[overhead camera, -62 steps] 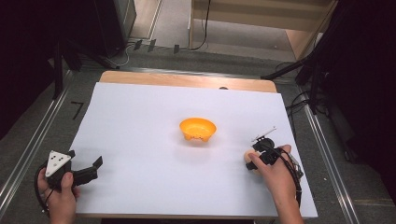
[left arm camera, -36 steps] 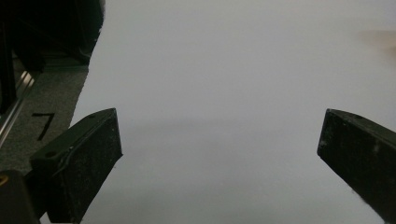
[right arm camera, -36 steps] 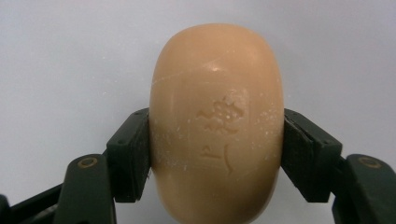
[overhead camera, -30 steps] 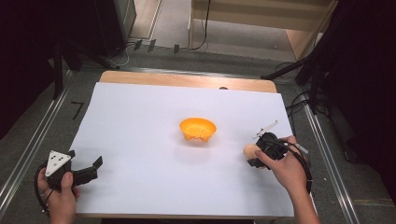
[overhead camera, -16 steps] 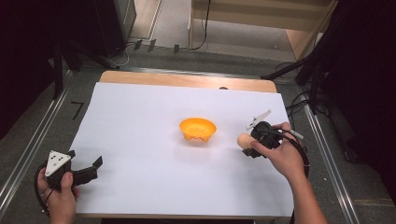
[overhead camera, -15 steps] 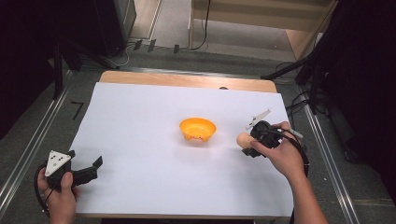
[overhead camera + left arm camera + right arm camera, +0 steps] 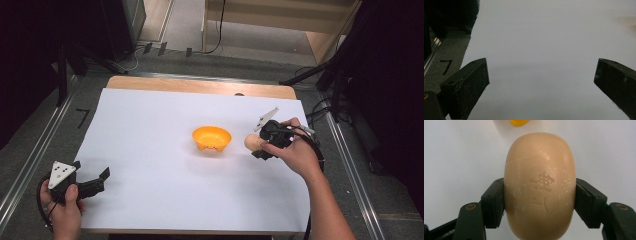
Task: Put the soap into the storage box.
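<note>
Soap bar [image 7: 539, 185]: tan oval, clamped between my right gripper's [image 7: 539, 202] jaws, held just right of the orange bowl [image 7: 212, 138].
Right gripper view: stamped mark on the soap's face; the high view gives a small tan end [image 7: 251, 142].
Left gripper [image 7: 92, 184]: jaws wide apart, holding nothing, at the near left corner of the white sheet [image 7: 150, 150].
Left gripper view: blank sheet between my jaws.
</note>
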